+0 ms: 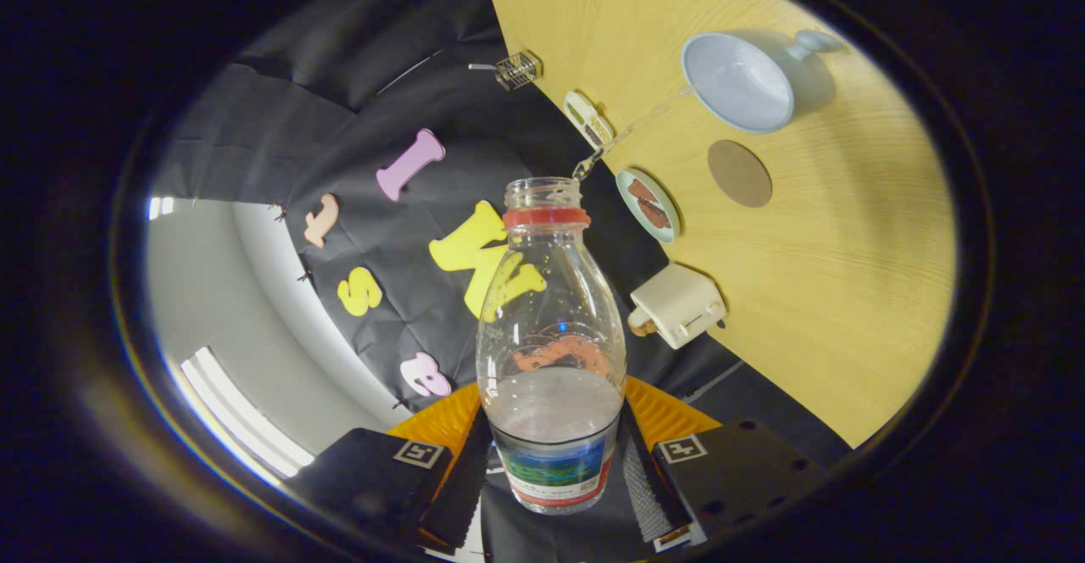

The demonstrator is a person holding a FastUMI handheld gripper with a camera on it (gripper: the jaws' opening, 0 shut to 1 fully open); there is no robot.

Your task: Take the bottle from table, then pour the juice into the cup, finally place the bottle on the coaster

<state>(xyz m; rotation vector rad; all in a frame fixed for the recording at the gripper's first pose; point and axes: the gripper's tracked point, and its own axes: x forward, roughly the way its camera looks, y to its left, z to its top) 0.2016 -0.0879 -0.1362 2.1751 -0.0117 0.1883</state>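
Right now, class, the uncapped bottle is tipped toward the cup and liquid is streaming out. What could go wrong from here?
1. The thin stream meets the cup right at its near rim, so a small wobble could spill liquid onto the table.
2. The tool grips only the bottle base; it may slip while tilted.
3. The coaster sits close beside the cup, so placing the bottle might knock the cup.

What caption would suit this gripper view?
Gripper jaws clamp a tilted, uncapped bottle, a thin stream running from its mouth into the cup beside the coaster.
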